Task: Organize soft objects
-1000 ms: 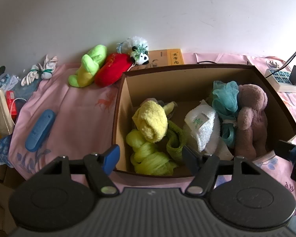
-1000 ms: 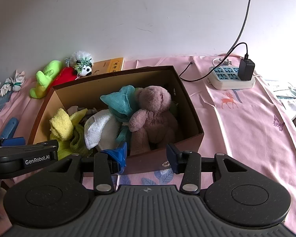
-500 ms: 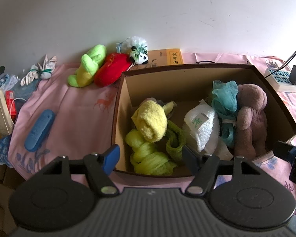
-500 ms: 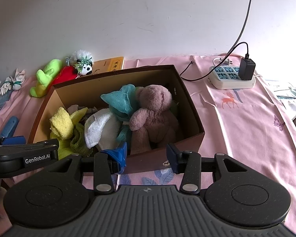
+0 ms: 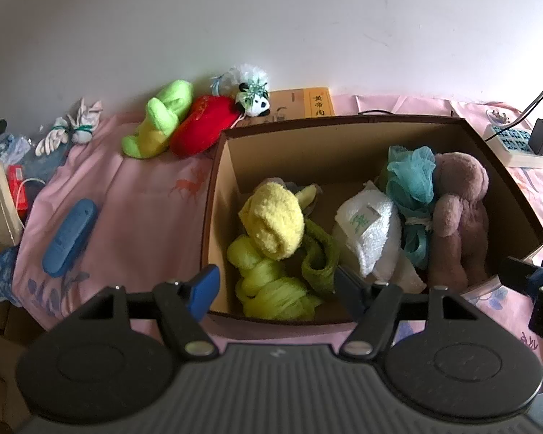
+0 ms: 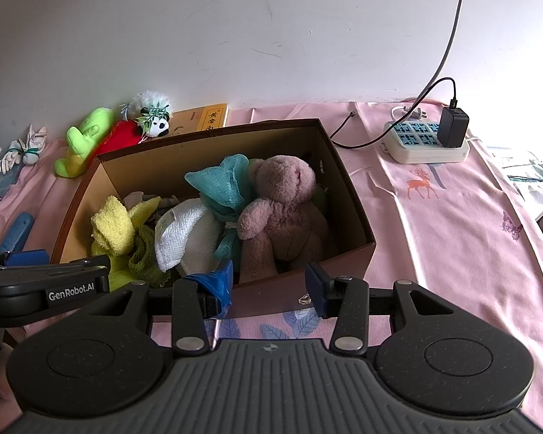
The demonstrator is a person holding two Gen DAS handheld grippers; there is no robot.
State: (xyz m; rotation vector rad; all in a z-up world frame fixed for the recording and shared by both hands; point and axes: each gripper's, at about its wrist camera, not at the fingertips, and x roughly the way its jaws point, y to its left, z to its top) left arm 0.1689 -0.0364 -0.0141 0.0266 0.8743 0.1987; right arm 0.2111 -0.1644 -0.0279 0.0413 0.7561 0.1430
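One brown cardboard box (image 5: pixel 213 217) on the pink cloth (image 6: pixel 452 224), holding: one mauve teddy bear (image 6: pixel 282 209); one teal mesh puff (image 6: pixel 224 184); one white towel (image 5: pixel 371 231); one yellow fleece roll (image 5: pixel 275 220); one olive sock (image 5: pixel 318 256); one lime bundle (image 5: pixel 268 285). Outside, by the wall: one lime plush (image 5: pixel 161 119), one red plush (image 5: pixel 202 126), one panda (image 5: pixel 255 99). Left gripper (image 5: pixel 277 285) spread wide, holding nothing; right gripper (image 6: pixel 269 285) likewise parted and holding nothing, both at the box's near edge.

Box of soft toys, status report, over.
Left gripper and right gripper open, empty. Box partly filled. Green plush and red plush outside. Nothing blocking.
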